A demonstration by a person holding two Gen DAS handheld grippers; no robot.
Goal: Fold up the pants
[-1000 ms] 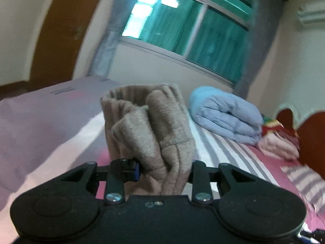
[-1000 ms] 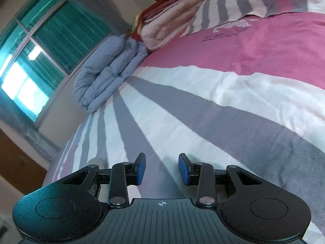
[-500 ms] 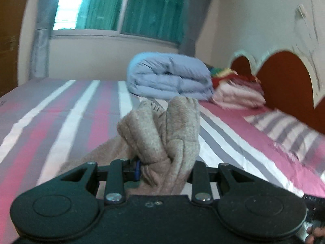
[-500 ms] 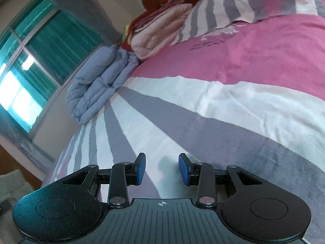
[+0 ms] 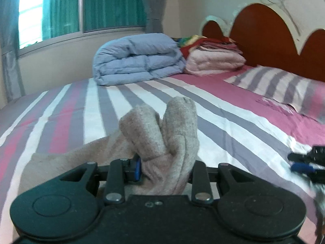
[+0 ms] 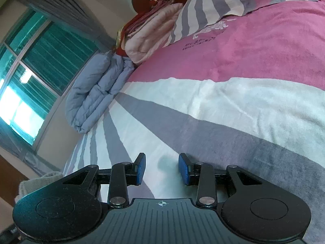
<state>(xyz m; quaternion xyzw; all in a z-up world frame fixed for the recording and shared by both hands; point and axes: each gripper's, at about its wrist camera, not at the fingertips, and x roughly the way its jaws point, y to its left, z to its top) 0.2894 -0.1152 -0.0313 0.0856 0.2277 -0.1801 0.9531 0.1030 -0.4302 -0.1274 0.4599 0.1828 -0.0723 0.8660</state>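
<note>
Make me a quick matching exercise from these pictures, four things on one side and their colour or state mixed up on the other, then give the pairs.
Things:
1. left gripper
2. right gripper
3. folded duvet
4. headboard

States:
A. reddish-brown
B. open, nothing between its fingers
C. light blue
D. shut on the beige pants

Pairs: 1-D, 2-B, 3-C, 4-A

Pants [image 5: 162,134] on bed [image 5: 233,109]; folded duvet [image 5: 138,59] behind, pillow [image 5: 284,87] right.

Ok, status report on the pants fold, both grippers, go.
Left gripper shut on bunched tan pants. Right gripper open, empty, over the striped bedsheet. Nothing in the way.
</note>
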